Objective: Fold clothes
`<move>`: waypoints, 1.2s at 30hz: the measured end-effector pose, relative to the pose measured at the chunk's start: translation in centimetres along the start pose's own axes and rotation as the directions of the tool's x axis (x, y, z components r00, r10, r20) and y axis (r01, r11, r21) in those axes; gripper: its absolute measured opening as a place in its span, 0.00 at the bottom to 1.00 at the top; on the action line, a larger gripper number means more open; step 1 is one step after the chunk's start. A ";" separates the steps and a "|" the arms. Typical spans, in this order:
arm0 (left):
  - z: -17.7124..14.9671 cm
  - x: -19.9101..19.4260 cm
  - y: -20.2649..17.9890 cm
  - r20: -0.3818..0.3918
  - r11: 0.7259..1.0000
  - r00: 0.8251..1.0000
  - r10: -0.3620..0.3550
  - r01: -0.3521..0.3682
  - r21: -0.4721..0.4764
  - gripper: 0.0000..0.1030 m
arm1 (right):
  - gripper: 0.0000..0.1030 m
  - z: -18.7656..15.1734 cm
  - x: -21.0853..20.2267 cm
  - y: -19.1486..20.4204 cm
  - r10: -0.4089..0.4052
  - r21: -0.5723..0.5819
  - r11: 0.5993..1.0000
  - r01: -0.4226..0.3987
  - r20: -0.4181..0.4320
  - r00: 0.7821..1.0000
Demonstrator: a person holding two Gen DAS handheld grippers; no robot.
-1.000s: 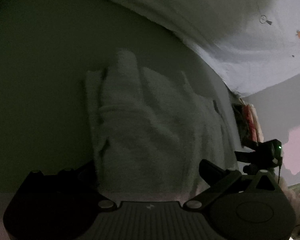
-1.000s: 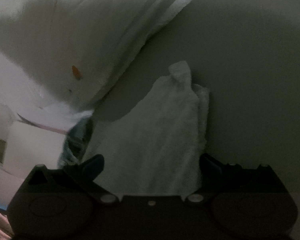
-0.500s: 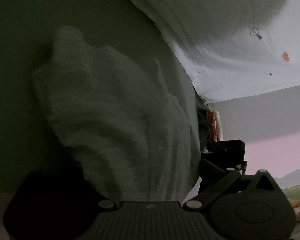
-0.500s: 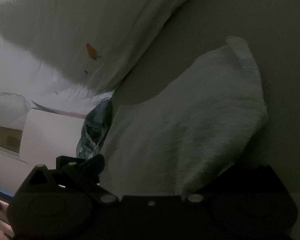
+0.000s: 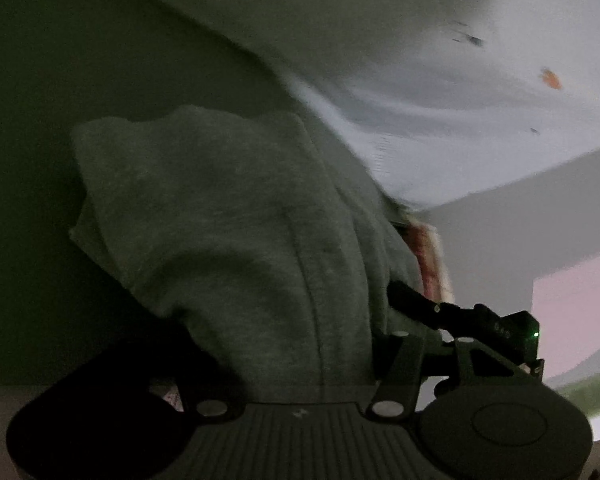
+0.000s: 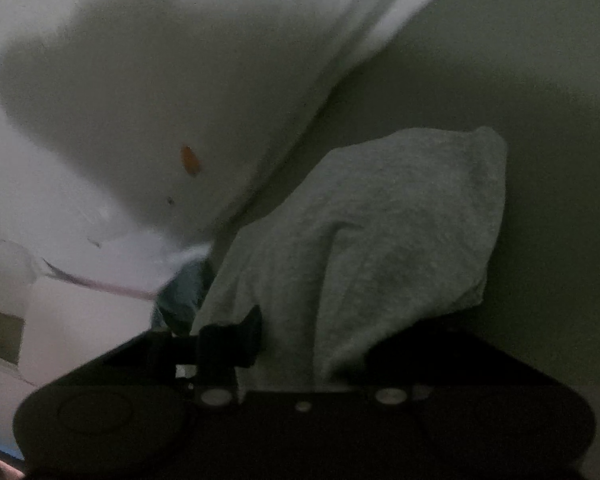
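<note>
You are gripping the pale fluffy terry towel point(image 5: 236, 240) point(image 6: 380, 248) with both the left gripper point(image 5: 296, 360) and the right gripper point(image 6: 312, 344), jaws pinching its bunched edge over the dim greenish bed surface point(image 5: 80, 60)

My left camera looks forward over my left tool point(image 5: 300, 360), very close on the towel point(image 5: 236, 240), white bedding point(image 5: 440, 80) to the right. My right camera faces the same towel point(image 6: 380, 248) equally near, bedding point(image 6: 140, 80) to the left.
</note>
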State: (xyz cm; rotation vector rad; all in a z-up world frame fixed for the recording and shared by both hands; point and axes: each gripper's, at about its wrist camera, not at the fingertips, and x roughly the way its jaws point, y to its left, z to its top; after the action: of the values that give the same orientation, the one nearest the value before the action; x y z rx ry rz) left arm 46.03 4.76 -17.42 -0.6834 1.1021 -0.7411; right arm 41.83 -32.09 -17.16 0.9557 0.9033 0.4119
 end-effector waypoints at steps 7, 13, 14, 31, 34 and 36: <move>1.6 4.2 -10.8 -0.040 0.973 0.994 -0.100 0.106 0.206 0.58 | 0.42 0.5 -10.8 1.7 0.002 0.011 1.000 -0.004 0.240 0.971; 2.2 10.3 -22.6 -0.120 0.902 0.986 -0.118 0.158 0.403 0.58 | 0.42 2.6 -20.9 -1.5 0.022 0.040 0.998 -0.044 0.448 0.894; 2.2 11.7 -24.7 -0.128 0.887 0.984 -0.120 0.164 0.431 0.58 | 0.42 3.0 -22.5 -2.1 0.024 0.044 0.998 -0.052 0.481 0.876; 6.7 39.0 -52.7 -0.304 0.503 0.950 0.074 0.228 0.834 0.61 | 0.43 11.3 -37.6 -13.8 -0.155 0.224 0.973 -0.048 0.797 0.584; 7.7 44.7 -51.6 -0.269 0.433 0.950 0.160 0.178 0.884 0.73 | 0.46 13.0 -38.9 -16.1 -0.207 0.269 0.962 -0.041 0.821 0.533; 8.5 49.4 -49.2 -0.207 0.437 0.943 0.260 0.076 0.896 0.77 | 0.56 14.2 -39.8 -17.7 -0.242 0.299 0.953 -0.037 0.833 0.497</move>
State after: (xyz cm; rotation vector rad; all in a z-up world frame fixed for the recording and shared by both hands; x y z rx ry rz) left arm 58.43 -62.57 -1.70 0.4648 0.8274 -1.2273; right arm 28.89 -75.33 -9.29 1.1822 0.0523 -0.3457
